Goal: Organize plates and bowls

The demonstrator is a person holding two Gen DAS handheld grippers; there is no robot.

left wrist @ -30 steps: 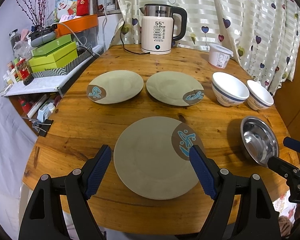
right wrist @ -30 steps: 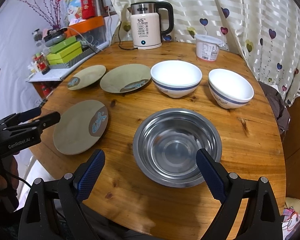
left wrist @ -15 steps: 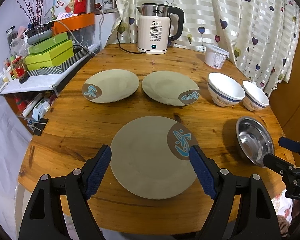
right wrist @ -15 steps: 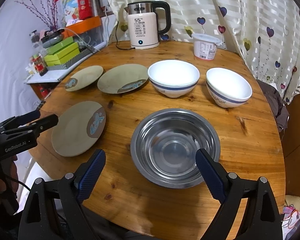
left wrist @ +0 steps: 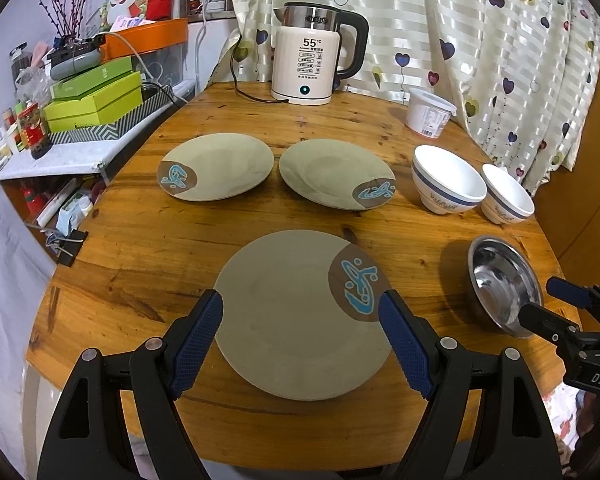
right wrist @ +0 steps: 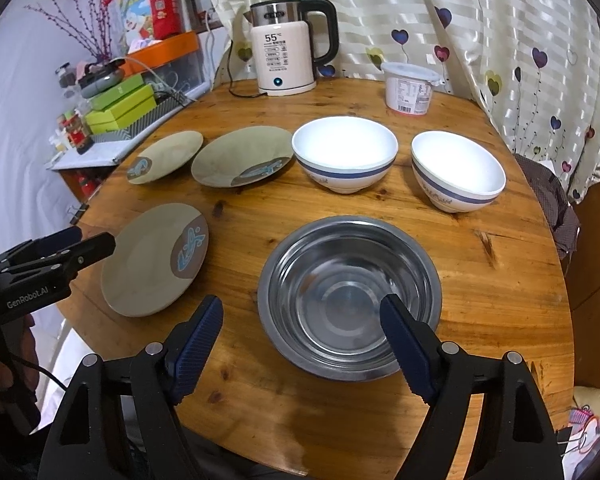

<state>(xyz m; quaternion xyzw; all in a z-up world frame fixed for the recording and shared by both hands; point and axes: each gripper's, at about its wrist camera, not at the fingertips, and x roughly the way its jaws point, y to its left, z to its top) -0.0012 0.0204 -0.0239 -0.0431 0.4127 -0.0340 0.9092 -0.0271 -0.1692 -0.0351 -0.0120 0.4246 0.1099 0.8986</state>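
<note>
Three beige plates with blue fish marks lie on the round wooden table point(left wrist: 148, 240). My left gripper point(left wrist: 300, 308) hovers open over the nearest plate point(left wrist: 284, 320), one finger at each side of it, not touching. The other two plates point(left wrist: 216, 166) point(left wrist: 336, 172) lie side by side farther back. My right gripper point(right wrist: 301, 307) hangs above the steel bowl point(right wrist: 340, 280) with its jaws closing. Its left finger is outside the rim, its right finger over the hollow, and the pads press on nothing. Two white bowls with blue bands point(right wrist: 344, 152) point(right wrist: 456, 172) stand behind the steel bowl.
An electric kettle point(left wrist: 312, 64) with its cord and a white lidded tub point(left wrist: 428, 114) stand at the table's back. A heart-print curtain point(left wrist: 500, 40) hangs behind. To the left is a cluttered side shelf with green boxes point(left wrist: 92, 100). The table's near edge is just below both grippers.
The right gripper's jaws have drawn a little closer together over the steel bowl. The left gripper stays as it was over the near plate.
</note>
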